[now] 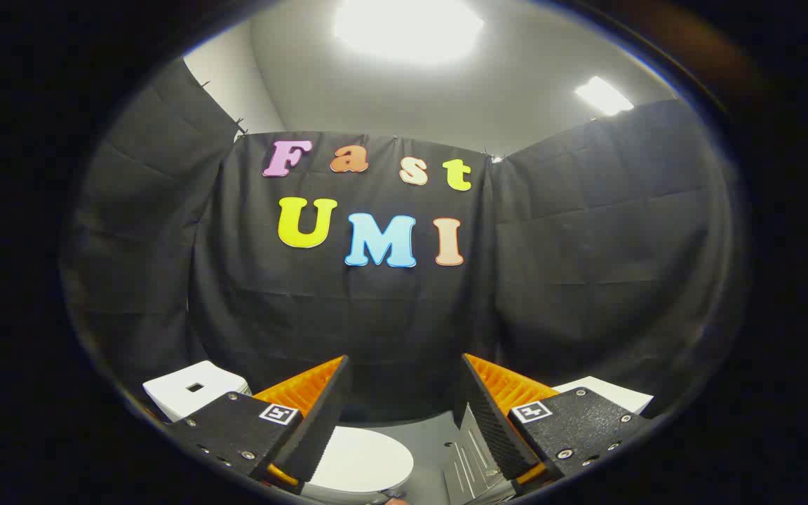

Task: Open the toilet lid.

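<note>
Below the claw: toilet lid (365,463) is lying closed, low between the fingers, nearer the left one.
Claw (404,414): hovering released, gripping nothing, apart from the lid.
Cistern (190,389): sitting beyond the left finger.
Judgement: is lining up, probably, to reach the lid's edge.

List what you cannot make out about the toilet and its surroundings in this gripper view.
- Toilet lid: partly hidden behind the left finger of the open hand-held gripper; its hinge and near rim are cut off.
- White tank: its lower part is covered by the gripper body.
- White block beyond the right finger: too little shows to identify.
- Metal piece beside the right finger: what it is cannot be told.
</note>
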Demonstrator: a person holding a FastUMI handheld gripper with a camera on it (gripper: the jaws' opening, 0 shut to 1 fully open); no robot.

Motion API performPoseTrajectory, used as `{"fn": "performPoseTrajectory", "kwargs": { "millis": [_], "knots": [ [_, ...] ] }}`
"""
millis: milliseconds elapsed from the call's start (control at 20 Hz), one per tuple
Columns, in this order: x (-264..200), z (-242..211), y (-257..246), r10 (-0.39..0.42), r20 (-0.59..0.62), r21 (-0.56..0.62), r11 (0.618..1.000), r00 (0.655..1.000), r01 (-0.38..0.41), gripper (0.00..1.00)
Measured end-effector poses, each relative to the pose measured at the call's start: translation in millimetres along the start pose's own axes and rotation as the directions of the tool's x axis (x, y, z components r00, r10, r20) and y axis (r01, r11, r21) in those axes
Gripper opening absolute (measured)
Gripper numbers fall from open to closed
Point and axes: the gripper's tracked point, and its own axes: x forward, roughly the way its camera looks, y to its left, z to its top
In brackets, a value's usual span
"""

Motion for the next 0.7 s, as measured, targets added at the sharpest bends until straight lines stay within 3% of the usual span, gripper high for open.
{"fn": "performPoseTrajectory", "kwargs": {
  "millis": [700],
  "knots": [
    [4.3,-8.8,-8.1,-0.03,-0.02,-0.01,1.0,0.999,0.03,0.94]
  ]
}}
